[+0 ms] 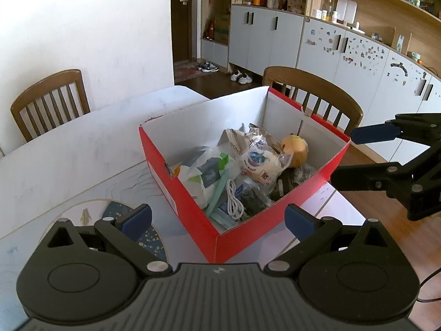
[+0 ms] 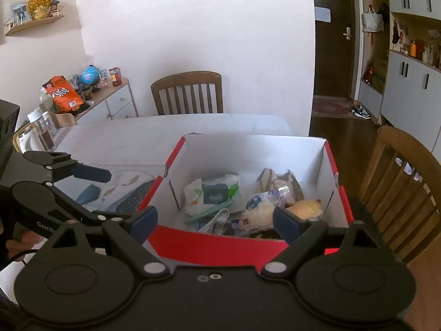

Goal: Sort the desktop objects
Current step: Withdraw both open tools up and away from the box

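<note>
Red box (image 1: 193, 220) sits on the white table (image 1: 82, 138), just ahead of and below both grippers, filled with packets, a white cable (image 1: 234, 202) and a yellow plush (image 1: 296, 150). Left gripper (image 1: 217, 219) is held with jaws apart, nothing between. Right gripper (image 2: 215, 220) likewise spread wide, empty. Fish-print mat (image 1: 148, 237) seen under the left gripper's left finger.

Matte black plastic left gripper (image 1: 217, 219) with dark blue fingertip pads (image 1: 137, 218), silver round screws, ribbed grey body at lower centre, matching black right gripper (image 2: 215, 222), white "GenR" lettering at left
</note>
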Demonstrator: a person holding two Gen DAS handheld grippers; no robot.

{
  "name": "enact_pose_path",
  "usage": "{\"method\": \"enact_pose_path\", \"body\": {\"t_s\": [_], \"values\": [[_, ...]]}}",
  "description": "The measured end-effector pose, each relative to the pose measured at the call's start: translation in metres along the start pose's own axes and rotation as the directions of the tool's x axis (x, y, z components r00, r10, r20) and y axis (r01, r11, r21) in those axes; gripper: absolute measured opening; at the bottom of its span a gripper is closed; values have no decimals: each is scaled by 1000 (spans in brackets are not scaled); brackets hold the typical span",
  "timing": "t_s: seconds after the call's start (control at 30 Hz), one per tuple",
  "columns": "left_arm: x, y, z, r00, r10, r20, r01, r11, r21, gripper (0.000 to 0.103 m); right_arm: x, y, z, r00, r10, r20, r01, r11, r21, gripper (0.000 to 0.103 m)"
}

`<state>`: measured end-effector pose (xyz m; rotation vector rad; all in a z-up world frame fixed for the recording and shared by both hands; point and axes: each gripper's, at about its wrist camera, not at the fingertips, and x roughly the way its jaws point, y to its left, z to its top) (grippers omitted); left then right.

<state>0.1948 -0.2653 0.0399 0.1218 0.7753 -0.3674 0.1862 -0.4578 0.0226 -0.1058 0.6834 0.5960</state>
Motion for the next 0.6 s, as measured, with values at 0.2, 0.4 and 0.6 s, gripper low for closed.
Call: {"method": "enact_pose_path", "body": {"t_s": [0.2, 0.4, 0.6], "values": [[-1, 0, -4, 1000, -10, -5, 10, 1000, 8, 103, 1, 4, -3, 1000, -2, -7, 2, 1000, 0, 91], [-4, 2, -6, 1000, -5, 9, 4, 1000, 14, 103, 2, 7, -3, 1000, -3, -10, 3, 1000, 7, 91], [-14, 20, -14, 999, 19, 26, -19, 1000, -20, 103, 6, 17, -2, 1000, 3, -17, -2, 1000, 11, 91]]}}
